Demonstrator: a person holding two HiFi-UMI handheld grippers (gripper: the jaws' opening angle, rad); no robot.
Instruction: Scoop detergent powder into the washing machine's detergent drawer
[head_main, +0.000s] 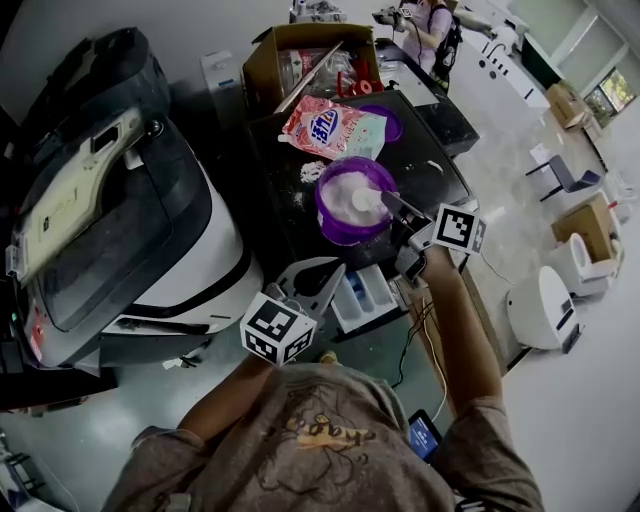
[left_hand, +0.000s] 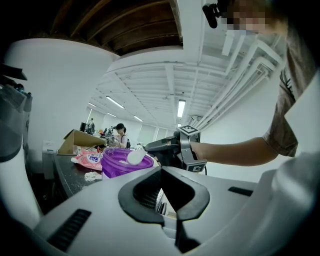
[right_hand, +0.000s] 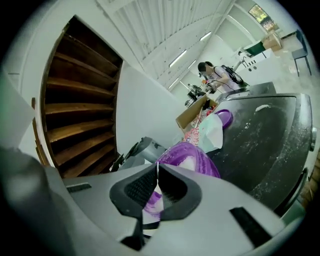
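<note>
Scoop (head_main: 366, 200) points bowl-first leftward over purple tub (head_main: 324, 203), handle pinched in right claw (head_main: 398, 208); left claw (head_main: 335, 268) closed.

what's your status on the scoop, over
right hand-held gripper shut on scoop, above purple powder tub. left hand-held gripper shut, empty, beside open detergent drawer. nothing seen blocking drawer.

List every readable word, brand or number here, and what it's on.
Nothing reads clearly.
Detergent bag: blue logo, too blurred.
Shirt: print too blurred.
Cream panel on the left machine: print too small.
</note>
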